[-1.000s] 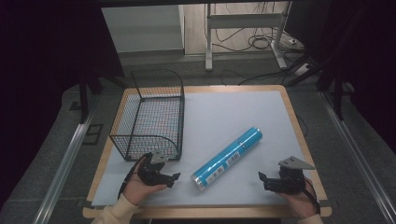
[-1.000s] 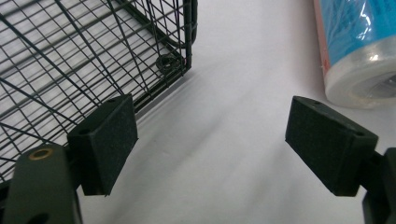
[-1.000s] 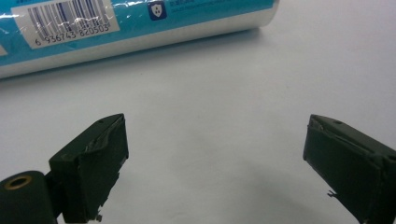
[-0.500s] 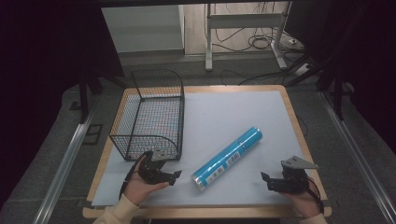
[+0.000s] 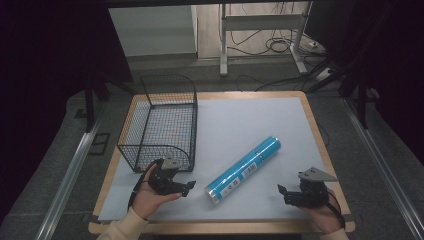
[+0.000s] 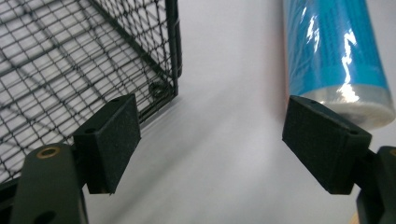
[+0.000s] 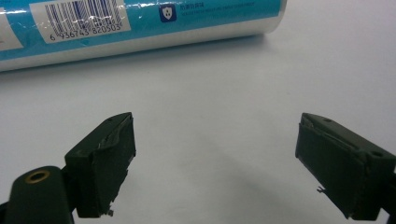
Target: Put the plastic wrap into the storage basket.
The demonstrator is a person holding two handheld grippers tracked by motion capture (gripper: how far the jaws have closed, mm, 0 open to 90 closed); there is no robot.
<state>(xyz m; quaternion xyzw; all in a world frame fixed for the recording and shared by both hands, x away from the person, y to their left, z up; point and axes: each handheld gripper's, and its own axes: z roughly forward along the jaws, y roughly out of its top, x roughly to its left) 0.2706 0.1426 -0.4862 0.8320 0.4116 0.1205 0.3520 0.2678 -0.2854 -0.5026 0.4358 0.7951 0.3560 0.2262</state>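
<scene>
Blue roll (image 5: 244, 170): lies flat on table (image 5: 240, 120), between the grippers, just right of wire basket (image 5: 162, 120).
Long axis: diagonal, near-left to far-right.
Left gripper (image 5: 186, 188): jaws apart, empty; near end of roll just beside it, the nearer hand.
Right gripper (image 5: 283, 194): jaws apart, empty; roll ahead.
</scene>
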